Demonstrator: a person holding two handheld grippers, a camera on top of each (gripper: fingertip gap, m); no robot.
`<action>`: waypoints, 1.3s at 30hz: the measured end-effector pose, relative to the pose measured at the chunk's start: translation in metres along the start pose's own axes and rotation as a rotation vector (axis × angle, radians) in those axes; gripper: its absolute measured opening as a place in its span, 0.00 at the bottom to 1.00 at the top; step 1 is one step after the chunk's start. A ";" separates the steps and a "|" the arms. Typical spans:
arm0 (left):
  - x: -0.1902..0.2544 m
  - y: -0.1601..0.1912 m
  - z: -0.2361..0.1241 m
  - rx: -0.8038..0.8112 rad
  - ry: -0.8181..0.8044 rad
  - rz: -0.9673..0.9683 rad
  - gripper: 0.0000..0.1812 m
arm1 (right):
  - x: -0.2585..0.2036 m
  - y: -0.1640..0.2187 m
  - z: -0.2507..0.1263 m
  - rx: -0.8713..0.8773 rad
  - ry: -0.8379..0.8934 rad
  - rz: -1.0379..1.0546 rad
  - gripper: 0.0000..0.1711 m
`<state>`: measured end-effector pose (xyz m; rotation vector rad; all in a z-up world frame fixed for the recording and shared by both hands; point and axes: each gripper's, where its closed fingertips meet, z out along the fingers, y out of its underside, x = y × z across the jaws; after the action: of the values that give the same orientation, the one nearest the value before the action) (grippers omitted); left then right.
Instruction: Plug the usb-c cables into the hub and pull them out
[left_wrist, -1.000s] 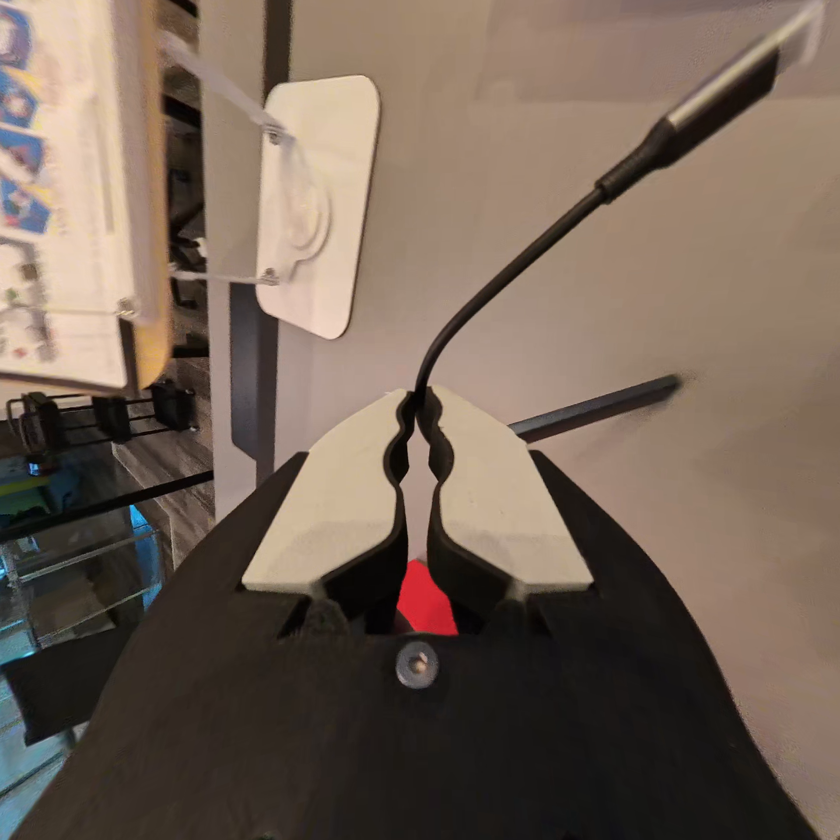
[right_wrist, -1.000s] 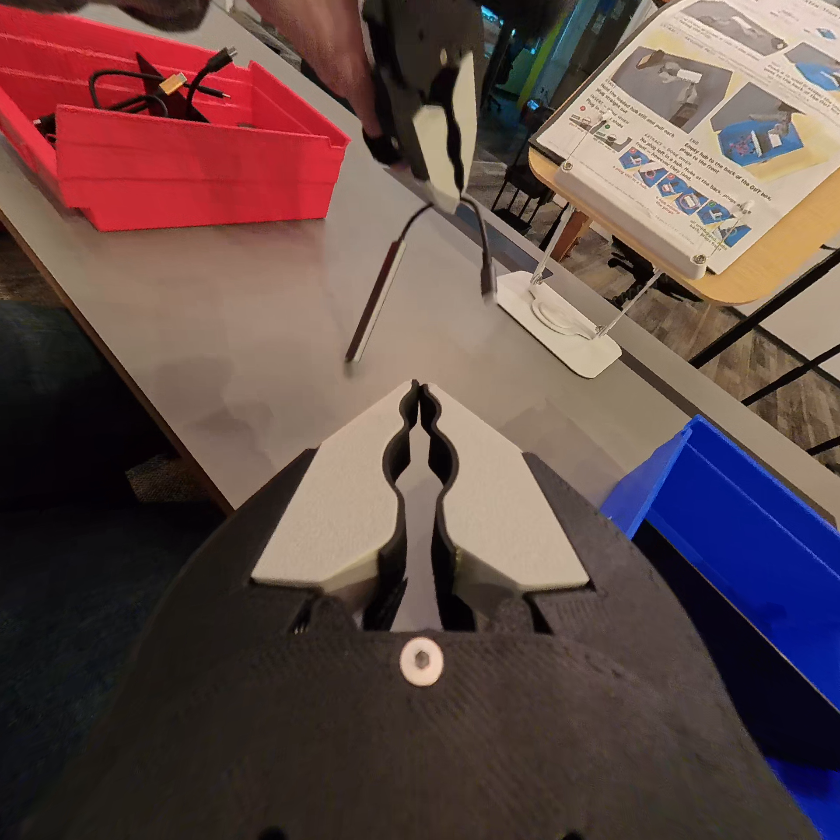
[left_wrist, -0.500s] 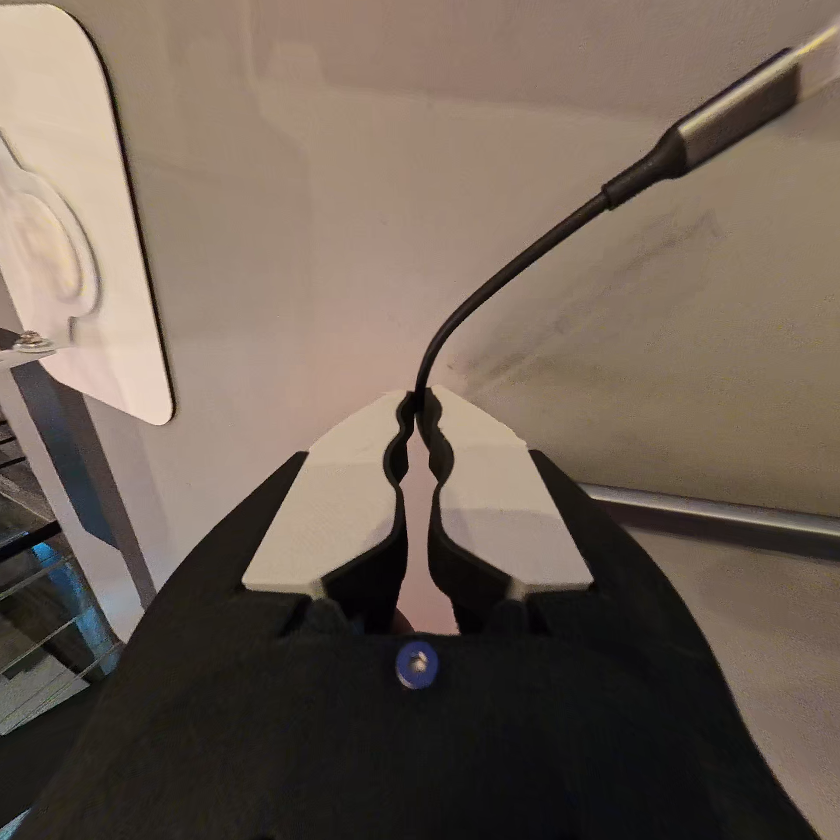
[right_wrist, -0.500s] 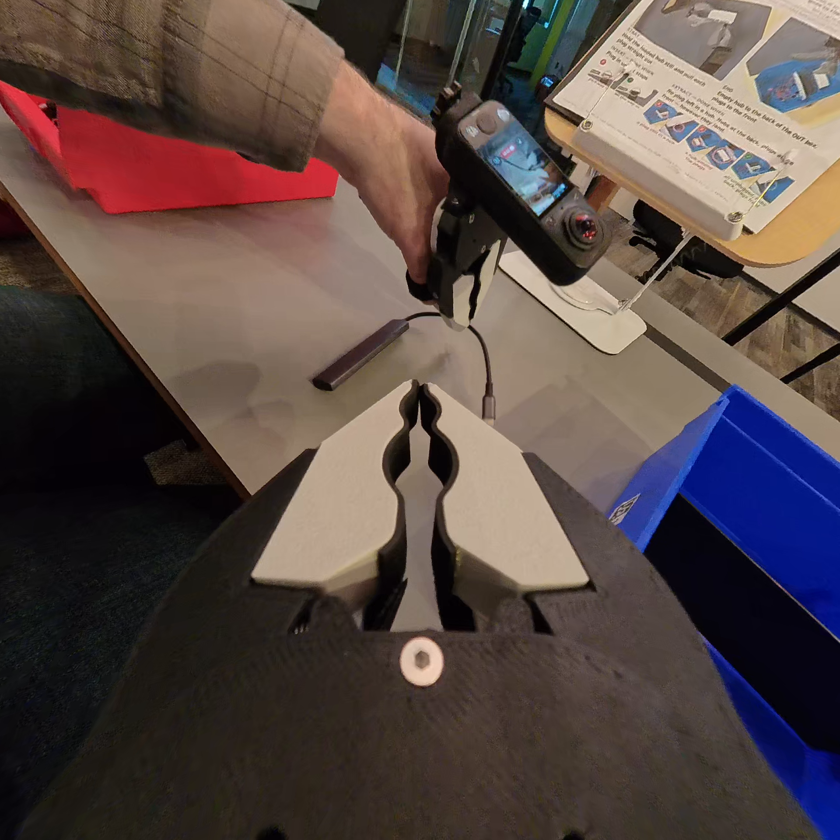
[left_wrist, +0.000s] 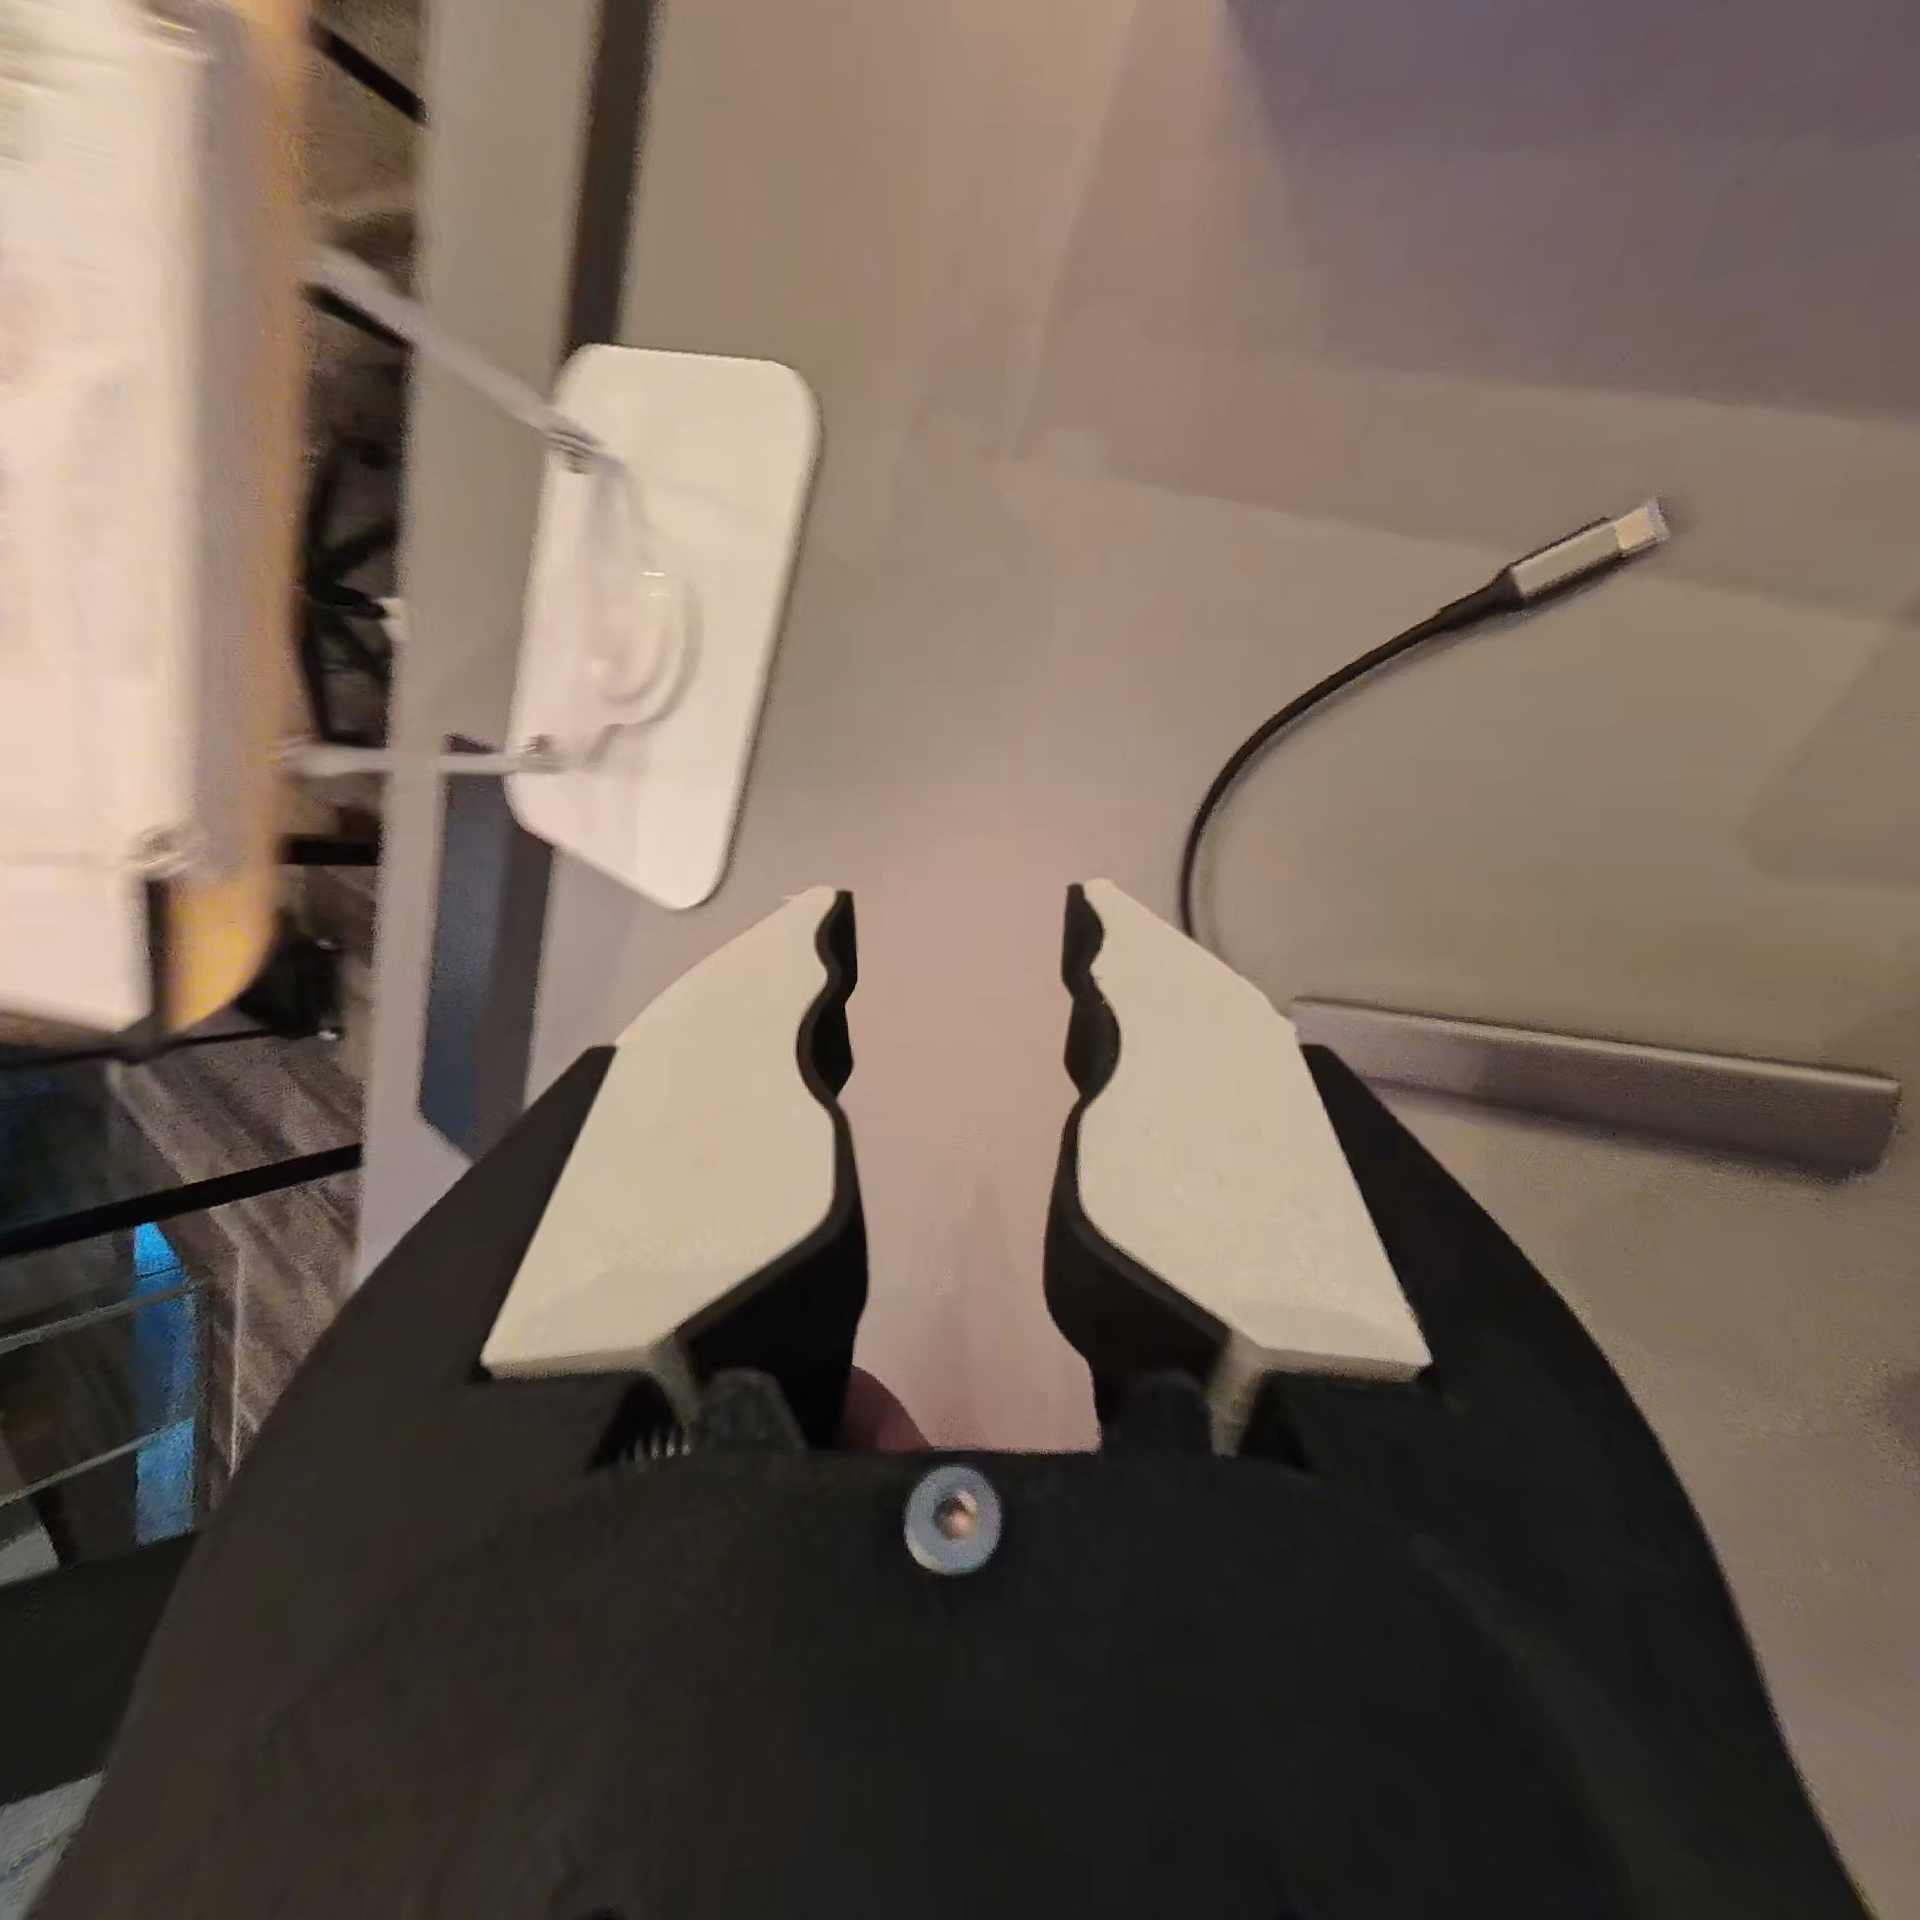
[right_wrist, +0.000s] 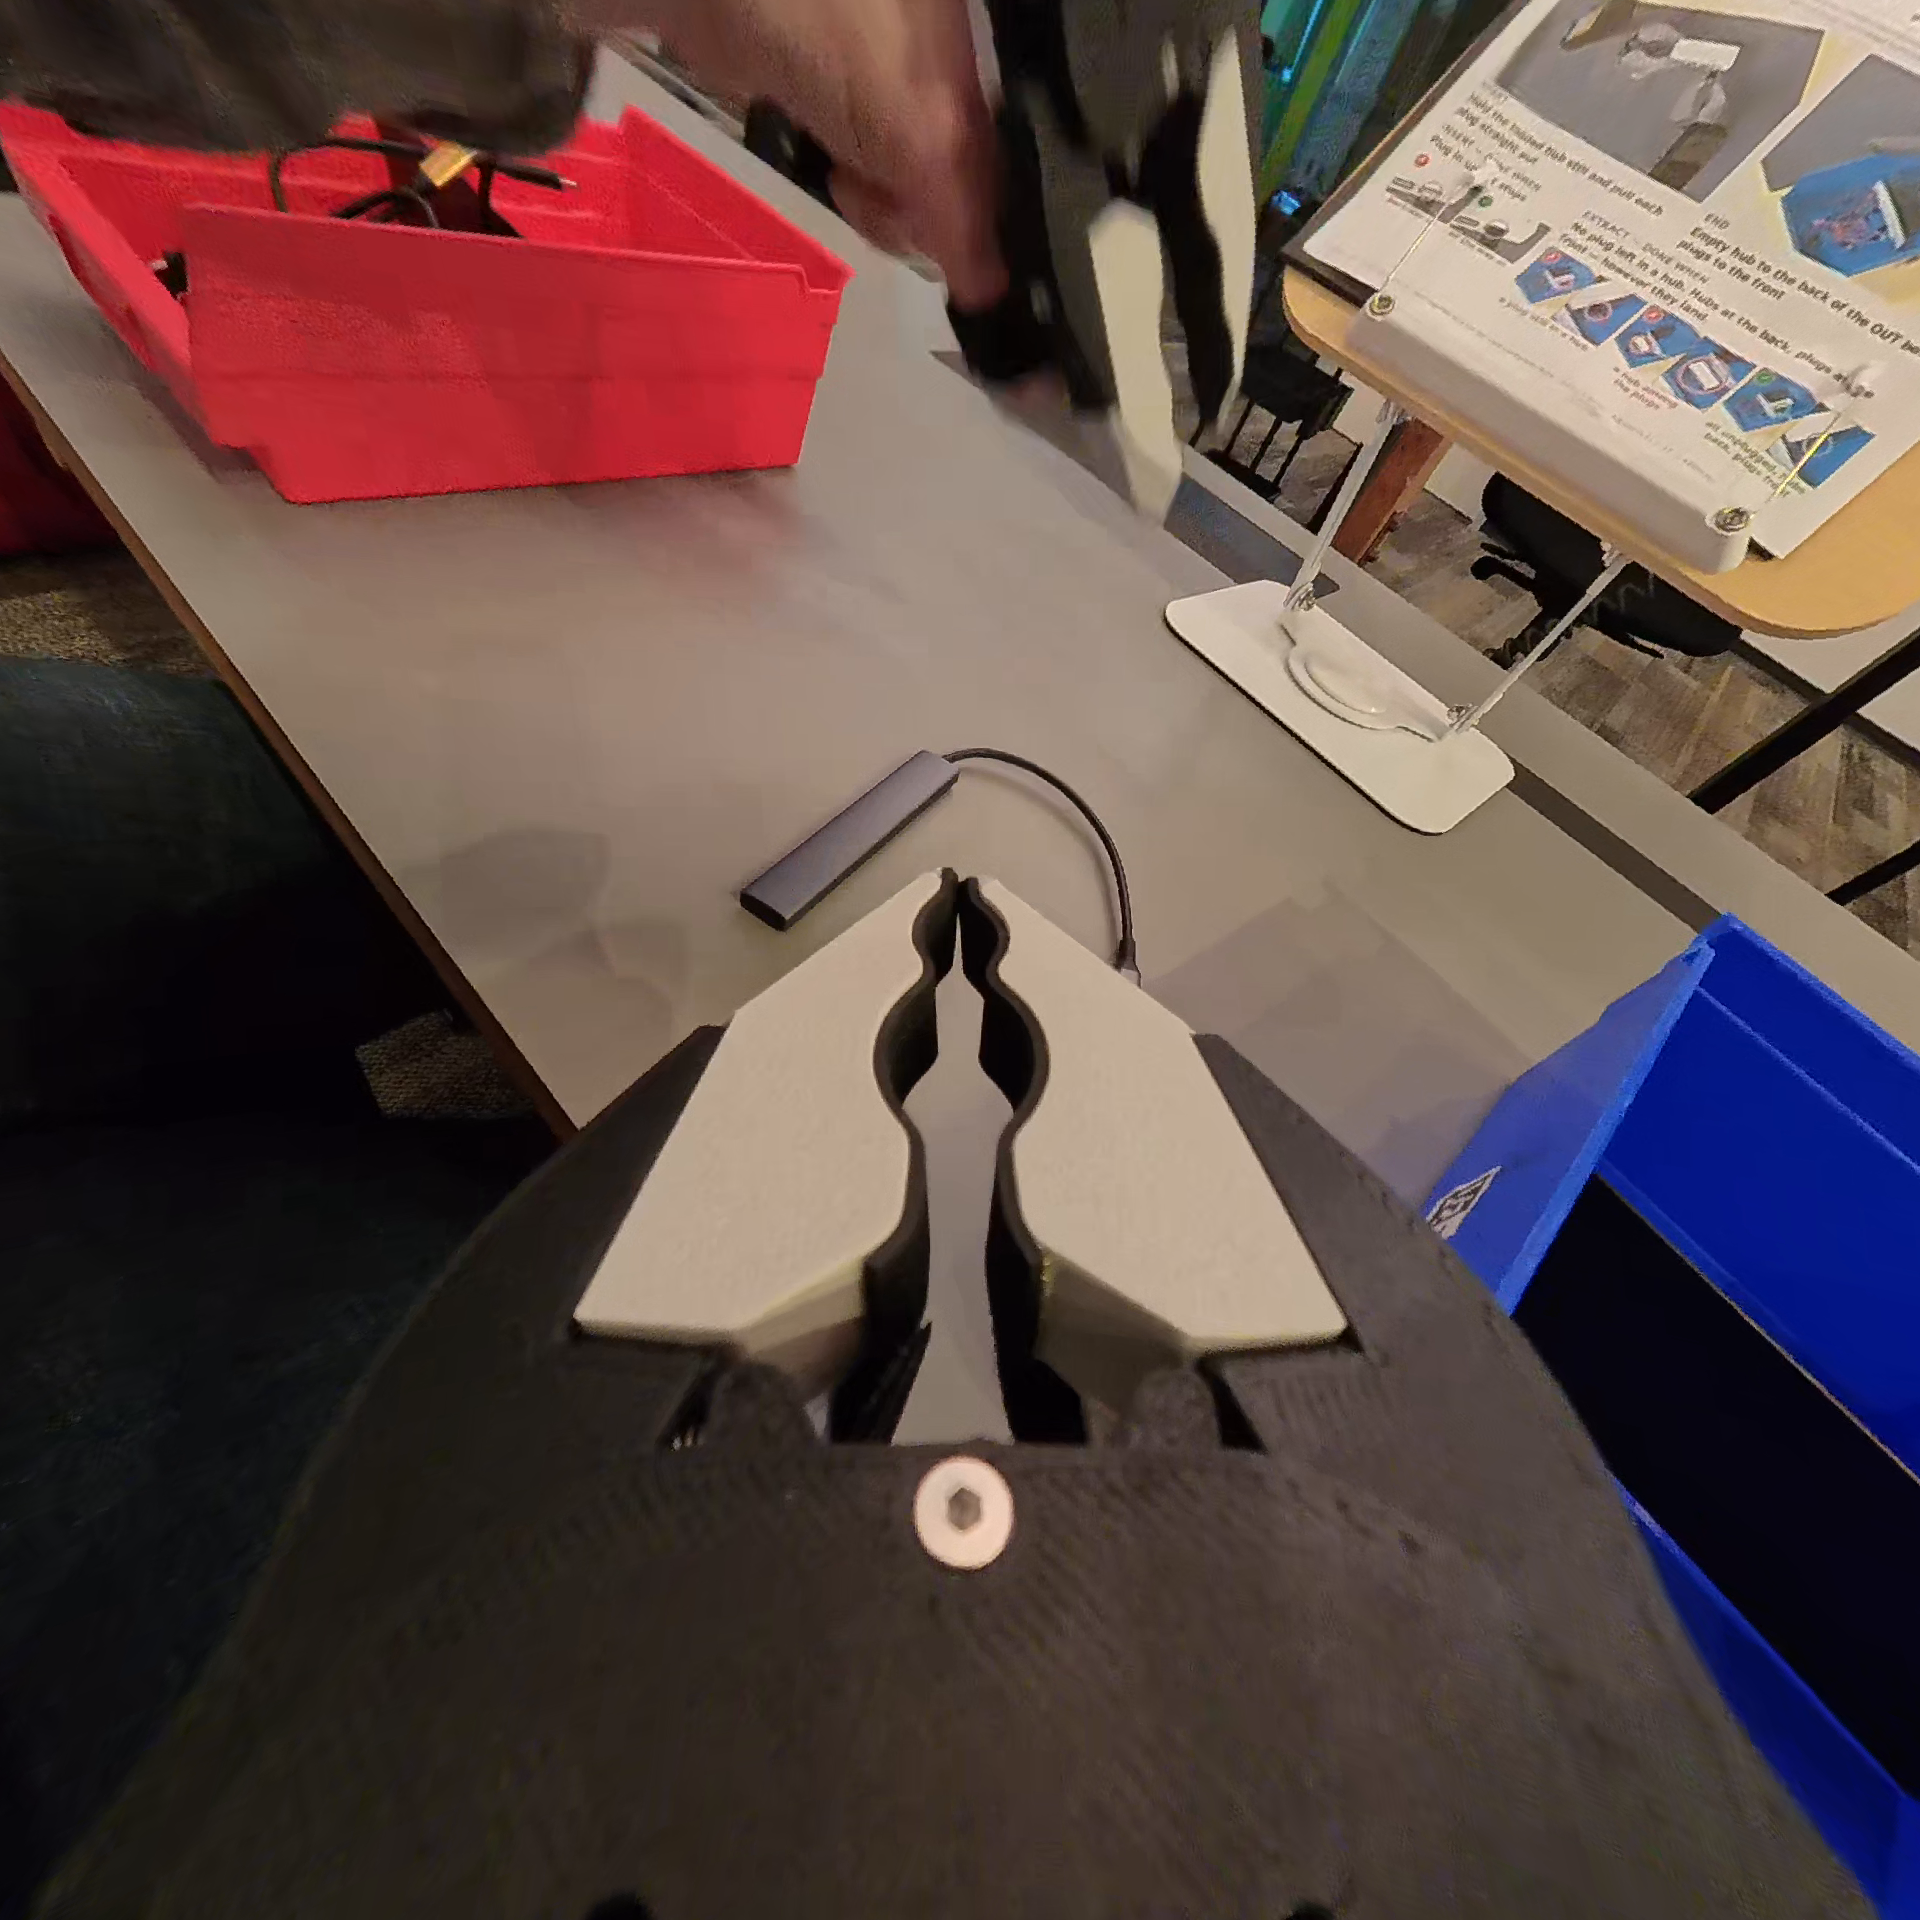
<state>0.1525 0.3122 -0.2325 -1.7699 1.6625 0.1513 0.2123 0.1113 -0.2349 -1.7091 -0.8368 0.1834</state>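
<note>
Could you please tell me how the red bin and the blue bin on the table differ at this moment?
The red bin sits at the table's far left, fully in view; the blue bin sits near right, cut off by the frame. The red bin holds dark cables; the blue bin's visible interior looks dark, with nothing discernible inside. Both are open-topped plastic bins resting on the same grey table.

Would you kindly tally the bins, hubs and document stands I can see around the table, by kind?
Bins: 2, the red bin and the blue bin
Hubs: 1, the grey hub lying flat, its own cable attached
Document stands: 1, the white stand
Total: 4
</note>
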 end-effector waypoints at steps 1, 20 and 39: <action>-0.011 0.003 -0.019 0.029 -0.033 -0.022 0.20 | 0.000 -0.001 0.000 0.003 -0.002 0.001 0.00; -0.036 0.307 -0.174 -0.262 -0.111 -0.390 0.16 | -0.032 -0.049 0.016 -0.002 -0.092 -0.092 0.00; -0.025 0.396 -0.162 -0.321 -0.052 -0.550 0.19 | -0.136 -0.128 0.087 0.041 -0.368 0.119 0.00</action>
<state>-0.2737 0.2682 -0.2554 -2.3758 1.1029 0.2183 0.0114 0.1067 -0.1886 -1.7124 -0.9907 0.6061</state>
